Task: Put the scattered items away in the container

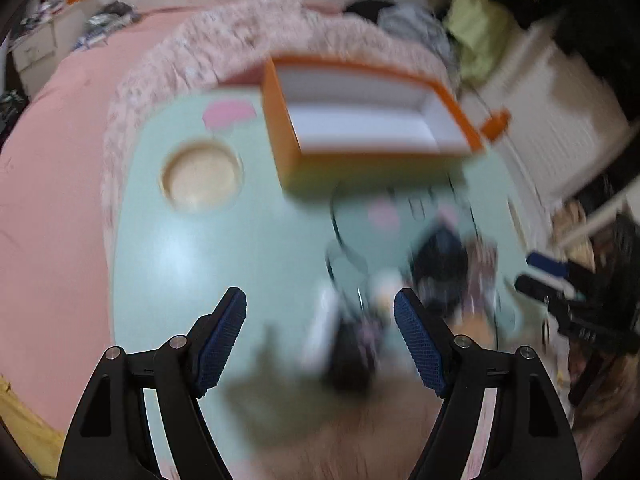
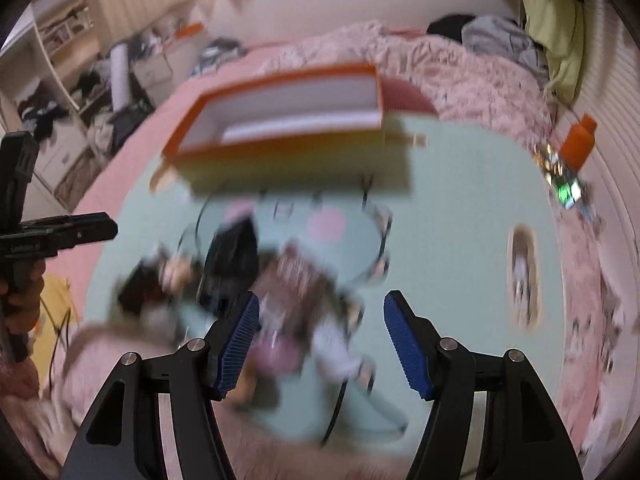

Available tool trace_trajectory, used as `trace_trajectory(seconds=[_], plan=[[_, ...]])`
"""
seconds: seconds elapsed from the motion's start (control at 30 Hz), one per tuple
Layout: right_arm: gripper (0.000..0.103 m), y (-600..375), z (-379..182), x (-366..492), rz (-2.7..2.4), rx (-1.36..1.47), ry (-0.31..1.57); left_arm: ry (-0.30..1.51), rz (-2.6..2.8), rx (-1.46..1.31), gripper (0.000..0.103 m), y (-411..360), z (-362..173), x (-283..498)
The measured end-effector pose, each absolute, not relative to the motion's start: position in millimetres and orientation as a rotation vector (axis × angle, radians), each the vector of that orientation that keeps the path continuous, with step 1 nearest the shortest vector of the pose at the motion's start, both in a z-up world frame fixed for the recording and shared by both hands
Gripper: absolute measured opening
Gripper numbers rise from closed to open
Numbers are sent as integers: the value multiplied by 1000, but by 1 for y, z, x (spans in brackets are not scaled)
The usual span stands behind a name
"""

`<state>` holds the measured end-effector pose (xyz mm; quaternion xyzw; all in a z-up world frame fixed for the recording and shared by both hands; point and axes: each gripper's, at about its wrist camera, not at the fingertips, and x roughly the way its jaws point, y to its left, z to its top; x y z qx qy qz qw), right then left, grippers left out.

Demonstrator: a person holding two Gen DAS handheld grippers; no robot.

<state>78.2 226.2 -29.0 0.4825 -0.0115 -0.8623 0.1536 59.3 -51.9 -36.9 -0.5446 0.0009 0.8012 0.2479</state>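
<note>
We kept both tongs, left (image 1: 320, 316) and right (image 2: 322, 314), released w/ nothing gripped, poised over the blurred clutter (image 2: 280, 280). Box (image 1: 360, 120) sat empty at worktop (image 1: 180, 260) far edge, open side up, clear for drop-ins.

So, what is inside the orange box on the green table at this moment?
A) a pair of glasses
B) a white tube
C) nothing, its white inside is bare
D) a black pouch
C: in both wrist views the orange box shows only its bare white inside, while the blurred scattered items lie on the green table in front of it.
</note>
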Motion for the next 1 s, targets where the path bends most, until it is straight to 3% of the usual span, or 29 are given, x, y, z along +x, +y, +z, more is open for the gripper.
trace_trajectory(seconds=[0.17, 0.43, 0.6, 1.0], plan=[[63, 207, -53, 106, -2355, 1511, -7, 106, 2167, -1535, 75, -35, -46, 104], [60, 193, -76, 111, -2281, 1607, -10, 31, 2071, -1680, 75, -25, -78, 111], [39, 183, -83, 101, -2280, 1632, 8, 37, 2071, -1673, 69, -13, -85, 99], [27, 172, -79, 68, -2343, 1567, 158, 192, 2111, -1570, 64, 25, -79, 74]])
